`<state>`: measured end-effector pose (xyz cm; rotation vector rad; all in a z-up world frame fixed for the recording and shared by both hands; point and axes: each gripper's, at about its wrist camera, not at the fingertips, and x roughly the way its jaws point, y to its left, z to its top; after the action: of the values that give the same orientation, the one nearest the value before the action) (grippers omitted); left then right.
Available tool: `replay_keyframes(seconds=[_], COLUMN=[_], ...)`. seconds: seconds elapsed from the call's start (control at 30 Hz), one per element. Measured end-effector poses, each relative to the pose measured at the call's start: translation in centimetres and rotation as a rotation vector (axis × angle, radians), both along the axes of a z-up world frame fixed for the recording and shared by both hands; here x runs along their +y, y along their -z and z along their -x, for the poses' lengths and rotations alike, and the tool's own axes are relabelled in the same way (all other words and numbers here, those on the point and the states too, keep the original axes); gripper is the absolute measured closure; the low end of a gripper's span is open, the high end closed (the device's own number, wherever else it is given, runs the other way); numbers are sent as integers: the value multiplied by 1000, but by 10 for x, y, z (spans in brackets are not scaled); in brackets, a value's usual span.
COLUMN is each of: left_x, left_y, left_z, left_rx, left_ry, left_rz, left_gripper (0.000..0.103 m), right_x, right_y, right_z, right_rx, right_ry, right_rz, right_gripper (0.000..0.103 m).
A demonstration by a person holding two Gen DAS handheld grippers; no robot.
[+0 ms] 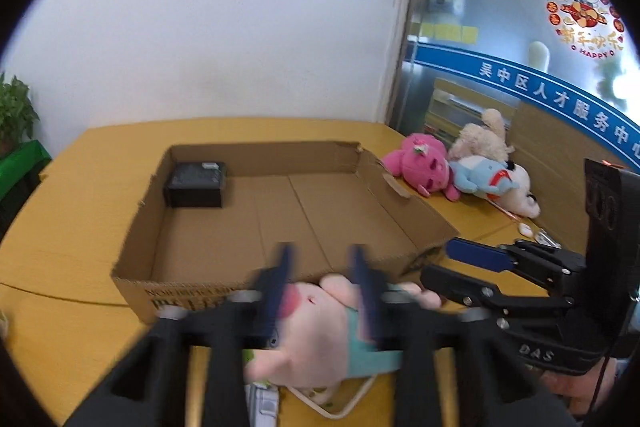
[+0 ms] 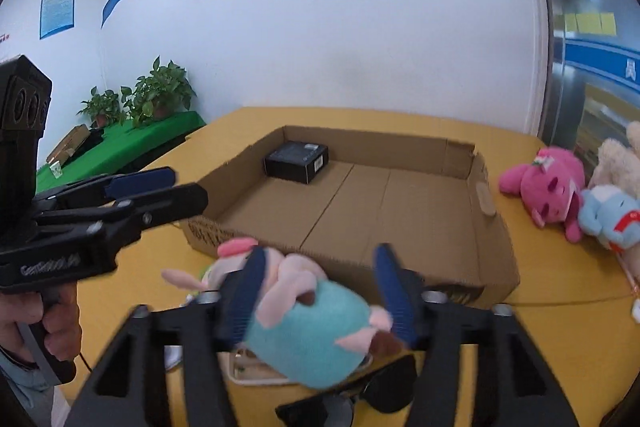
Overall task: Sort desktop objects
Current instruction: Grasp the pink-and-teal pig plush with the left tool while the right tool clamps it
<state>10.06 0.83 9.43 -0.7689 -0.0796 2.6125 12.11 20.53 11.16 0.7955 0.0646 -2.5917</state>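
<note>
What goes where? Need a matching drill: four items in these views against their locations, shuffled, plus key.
1. black box
2. pink plush
3. teal plush
4. potted plants

A. on the green cover
B. between the fingers of the right claw
C. inside the cardboard box, far left corner
D. on the table, right of the cardboard box

Pairs: 1-C, 2-D, 3-B, 4-A
</note>
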Motion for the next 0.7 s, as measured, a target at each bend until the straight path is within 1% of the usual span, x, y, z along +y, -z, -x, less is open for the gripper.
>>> replay_keyframes(seconds=[0.03, 0.1, 0.13, 0.17, 0.2, 0.23, 0.27, 0.3, 0.37, 0.43, 0.5, 0.63, 0.7], left_x=[0, 1, 1, 1, -1, -3, -7, -12, -19, -22, -24, -26, -27], left_y=[4, 11, 12, 13, 14, 15, 16, 17, 19, 23, 29, 54, 69], left_z=[-1, -4, -6, -9, -10, -11, -12, -13, -11, -7, 0, 22, 34], left_rx=[-13, -23, -16, -10, -8, -9, -13, -13, -31, -49, -74, -171, -215], left_ry=[6, 5, -3, -13, -24, -31, -45, -55, -46, -32, -8, 79, 92], left_rz=[-8, -6, 5, 16, 22, 20, 8, -13, -45, -50, -60, -100, -111], left_gripper=[100, 100, 99, 91, 82, 56, 33, 29, 29, 29, 29, 29, 29], right_x=[2, 7, 9, 12, 16, 18, 22, 24, 29, 33, 33, 29, 27], right_y=[4, 10, 12, 13, 15, 16, 18, 19, 21, 29, 40, 61, 67], right_z=[-2, -5, -7, -10, -12, -14, -17, -18, -19, -17, -14, -8, -5], right_rx=[-11, -27, -36, -44, -49, -47, -42, -50, -68, -90, -134, -199, -220], right_ry=[1, 8, 10, 13, 15, 25, 36, 33, 31, 27, 13, -23, -31], right_rz=[9, 30, 46, 65, 84, 91, 91, 94, 102, 110, 119, 117, 132], right_gripper=[63, 62, 53, 29, 15, 0, 0, 0, 0, 0, 0, 0, 0])
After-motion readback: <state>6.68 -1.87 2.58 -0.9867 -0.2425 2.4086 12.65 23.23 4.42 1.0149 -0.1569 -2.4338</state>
